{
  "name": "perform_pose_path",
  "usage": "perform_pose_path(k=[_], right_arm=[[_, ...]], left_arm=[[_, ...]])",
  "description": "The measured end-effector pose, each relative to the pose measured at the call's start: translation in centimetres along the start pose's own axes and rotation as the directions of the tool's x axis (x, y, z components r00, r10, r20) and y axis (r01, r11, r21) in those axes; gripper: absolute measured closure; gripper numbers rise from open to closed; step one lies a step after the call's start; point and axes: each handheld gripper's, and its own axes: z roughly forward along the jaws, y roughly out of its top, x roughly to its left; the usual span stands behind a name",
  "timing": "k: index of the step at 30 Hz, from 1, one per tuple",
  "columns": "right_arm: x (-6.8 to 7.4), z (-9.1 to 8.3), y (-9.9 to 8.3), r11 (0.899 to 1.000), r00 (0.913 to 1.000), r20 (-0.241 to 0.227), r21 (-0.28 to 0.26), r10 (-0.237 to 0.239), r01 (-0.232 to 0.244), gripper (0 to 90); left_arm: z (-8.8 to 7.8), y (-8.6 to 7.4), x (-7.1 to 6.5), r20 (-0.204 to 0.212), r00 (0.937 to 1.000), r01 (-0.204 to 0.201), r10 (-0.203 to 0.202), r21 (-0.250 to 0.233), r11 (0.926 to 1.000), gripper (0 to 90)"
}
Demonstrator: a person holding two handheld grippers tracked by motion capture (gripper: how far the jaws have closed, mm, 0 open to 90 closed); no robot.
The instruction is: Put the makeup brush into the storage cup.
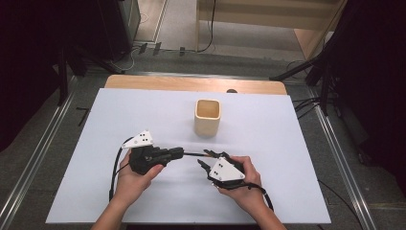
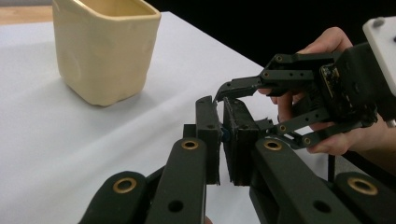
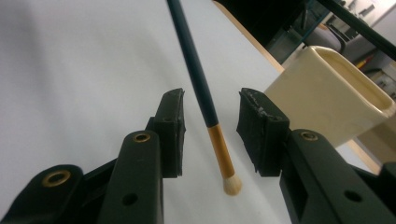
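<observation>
The pencil [image 3: 198, 79], dark-shafted with a pale eraser tip, is pinched at one end by the left gripper [image 2: 223, 135], whose jaws are clamped tight on it. Its eraser end lies between the right gripper's [image 3: 210, 135] jaws, which stand narrowly apart with neither pad touching it.

With a single end gripped, the pencil could pivot or droop in the left jaws, and it might slip out if the left hand [image 1: 136, 179] tilts toward the cream cup [image 1: 208, 116] too quickly. The right jaws also sit close to the shaft, so pulling the right gripper away carelessly could knock the pencil askew. The cup is light-looking and stands just above the grippers in the high view; a low approach might strike its wall and tip it.

Both hands rest low in the lower middle of the high view, over the white worktop [image 1: 95, 143]. The left gripper points rightward, the right hand [image 1: 244, 184] angles its gripper left and upward, so their tips nearly meet.
</observation>
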Motion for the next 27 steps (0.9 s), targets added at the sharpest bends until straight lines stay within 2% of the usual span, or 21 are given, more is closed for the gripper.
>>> perform_pose_path(k=[3, 4, 8, 9, 10, 11, 12, 13, 14, 15, 16, 17, 18, 19, 20, 21, 22, 24, 25, 26, 27], right_arm=[[-0.5, -0.4, 0.1, 0.994, 0.9941, 0.015, -0.021, 0.107, -0.107, 61.7], [-0.5, -0.4, 0.1, 0.994, 0.9941, 0.015, -0.021, 0.107, -0.107, 61.7], [-0.9, -0.9, 0.4, 0.972, 0.9746, 0.008, -0.068, 0.224, -0.223, 59.9], [-0.9, -1.0, 0.7, 0.954, 0.9589, -0.01, -0.095, 0.284, -0.283, 59.2], [-0.9, -1.0, 0.7, 0.954, 0.9589, -0.01, -0.095, 0.284, -0.283, 59.2], [-0.9, -1.2, 0.9, 0.931, 0.937, -0.033, -0.107, 0.348, -0.349, 59.2], [-0.8, -1.2, 1.1, 0.919, 0.9261, -0.039, -0.113, 0.375, -0.377, 59.3], [-0.8, -1.2, 1.1, 0.919, 0.9261, -0.039, -0.113, 0.375, -0.377, 59.3], [-0.8, -1.3, 1.2, 0.907, 0.9146, -0.041, -0.121, 0.402, -0.404, 59.4], [-0.7, -1.3, 1.3, 0.889, 0.8979, -0.053, -0.127, 0.437, -0.44, 59.5], [-0.7, -1.4, 1.4, 0.85, 0.8607, -0.078, -0.137, 0.503, -0.509, 60.0], [-0.7, -1.4, 1.4, 0.831, 0.8429, -0.087, -0.14, 0.531, -0.538, 60.0], [-0.7, -1.4, 1.4, 0.831, 0.8429, -0.087, -0.14, 0.531, -0.538, 60.0], [-0.6, -1.4, 1.4, 0.796, 0.8063, -0.093, -0.126, 0.584, -0.592, 60.5], [-0.6, -1.4, 1.4, 0.796, 0.8063, -0.093, -0.126, 0.584, -0.592, 60.5], [-0.5, -1.3, 1.4, 0.754, 0.7616, -0.116, -0.109, 0.638, -0.648, 62.0], [-0.5, -1.3, 1.4, 0.735, 0.7415, -0.124, -0.1, 0.659, -0.67, 62.0], [-0.4, -1.3, 1.5, 0.704, 0.7092, -0.116, -0.087, 0.695, -0.705, 60.9], [-0.4, -1.3, 1.5, 0.704, 0.7092, -0.116, -0.087, 0.695, -0.705, 60.9], [-0.3, -1.3, 1.5, 0.664, 0.6692, -0.119, -0.088, 0.734, -0.743, 59.5], [-0.3, -1.3, 1.5, 0.664, 0.6692, -0.119, -0.088, 0.734, -0.743, 59.5]], left_arm=[[-0.2, 0.0, -0.1, -0.018, 0.9998, -0.009, 0.008, -0.023, 0.9997, 86.5], [-0.2, 0.0, -0.1, -0.018, 0.9998, -0.009, 0.008, -0.023, 0.9997, 86.5], [-0.6, 0.1, -0.1, -0.036, 0.9993, -0.013, 0.011, -0.051, 0.9986, 86.5], [-0.8, 0.2, -0.1, -0.041, 0.9991, -0.012, 0.009, -0.067, 0.9977, 86.5], [-0.8, 0.2, -0.1, -0.041, 0.9991, -0.012, 0.009, -0.067, 0.9977, 86.5], [-0.9, 0.2, -0.2, -0.05, 0.9987, -0.017, 0.013, -0.081, 0.9966, 86.5], [-0.9, 0.2, -0.2, -0.05, 0.9987, -0.017, 0.013, -0.081, 0.9966, 86.5], [-1.0, 0.3, -0.3, -0.053, 0.9984, -0.023, 0.019, -0.085, 0.9961, 86.5], [-1.0, 0.3, -0.3, -0.056, 0.9982, -0.027, 0.022, -0.092, 0.9954, 86.5], [-1.1, 0.3, -0.4, -0.062, 0.9977, -0.033, 0.028, -0.096, 0.9948, 86.5], [-1.1, 0.3, -0.4, -0.066, 0.9974, -0.036, 0.03, -0.101, 0.9942, 86.5], [-1.2, 0.3, -0.5, -0.074, 0.9967, -0.043, 0.035, -0.112, 0.9928, 86.6], [-1.2, 0.3, -0.5, -0.074, 0.9967, -0.043, 0.035, -0.112, 0.9928, 86.5], [-1.2, 0.3, -0.5, -0.077, 0.9964, -0.044, 0.035, -0.118, 0.992, 86.5], [-1.3, 0.3, -0.5, -0.08, 0.9963, -0.041, 0.031, -0.127, 0.9911, 86.5], [-1.4, 0.3, -0.5, -0.087, 0.9958, -0.041, 0.029, -0.138, 0.9896, 86.5], [-1.4, 0.3, -0.5, -0.087, 0.9958, -0.041, 0.029, -0.138, 0.9896, 86.6], [-1.4, 0.2, -0.7, -0.098, 0.9949, -0.04, 0.025, -0.157, 0.9868, 86.5], [-1.4, 0.2, -0.7, -0.098, 0.9949, -0.04, 0.025, -0.157, 0.9868, 86.5], [-1.4, 0.2, -0.8, -0.104, 0.9942, -0.042, 0.025, -0.17, 0.9845, 86.5], [-1.4, 0.2, -0.8, -0.104, 0.9942, -0.042, 0.025, -0.17, 0.9845, 86.5]])
